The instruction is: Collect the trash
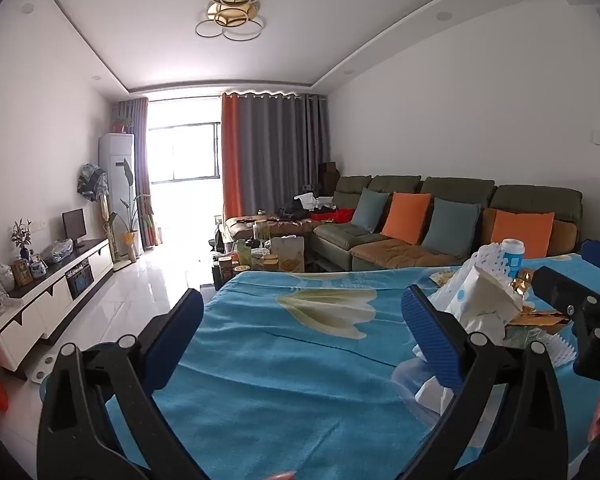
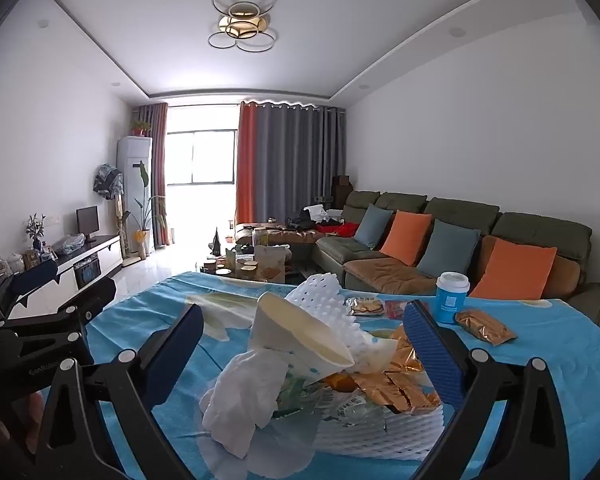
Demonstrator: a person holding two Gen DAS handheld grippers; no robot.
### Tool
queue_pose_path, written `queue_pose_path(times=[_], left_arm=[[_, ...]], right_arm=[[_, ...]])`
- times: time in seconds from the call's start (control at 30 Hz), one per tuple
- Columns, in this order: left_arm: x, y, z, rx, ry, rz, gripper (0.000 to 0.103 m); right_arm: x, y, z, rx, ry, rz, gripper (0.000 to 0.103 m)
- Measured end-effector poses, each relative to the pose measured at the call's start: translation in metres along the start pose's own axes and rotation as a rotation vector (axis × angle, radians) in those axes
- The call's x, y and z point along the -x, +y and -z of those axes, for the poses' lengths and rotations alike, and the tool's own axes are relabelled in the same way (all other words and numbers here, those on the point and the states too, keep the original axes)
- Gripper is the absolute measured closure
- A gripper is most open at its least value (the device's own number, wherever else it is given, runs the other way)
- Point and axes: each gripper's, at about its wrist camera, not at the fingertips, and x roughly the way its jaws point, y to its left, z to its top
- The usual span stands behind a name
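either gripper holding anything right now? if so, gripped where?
Nothing held. The left gripper has its jaws wide open over bare blue cloth. The right gripper is also open, its jaws standing either side of the trash pile without pressing on it.

Soft matt cloth table cover (image 2: pixel 148 320), crinkled glossy foil wrappers (image 2: pixel 485 326), white foam netting (image 2: pixel 320 300), crumpled tissue paper (image 2: pixel 244 396).

Left gripper (image 1: pixel 302 322), right gripper (image 2: pixel 302 336): jaws wide.
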Motion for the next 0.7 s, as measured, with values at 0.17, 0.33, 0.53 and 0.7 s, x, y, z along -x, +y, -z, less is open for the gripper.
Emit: queue_pose_path(times=[0.17,0.33,0.53,0.7], left_arm=[[0.0,0.0,0.0,0.009,-0.013,0.004,0.006],[0.001,0.0,-0.004,-0.001,-0.022,0.001,0.006],[0.0,-0.005,-0.001,-0.001,-0.028,0.0,0.006],[0.003,-0.002,0.001,0.001,-0.031,0.003,0.006]], right_arm=[[0.001,0.009,-0.003,-0.006,0.004,-0.001,0.007],[-0.001,0.003,-0.002,-0.013,0.003,-0.003,0.007],[0.002,-0.001,0.001,-0.017,-0.003,-0.005,0.007],[0.001,0.001,0.003,-0.022,0.001,-0.004,0.007]])
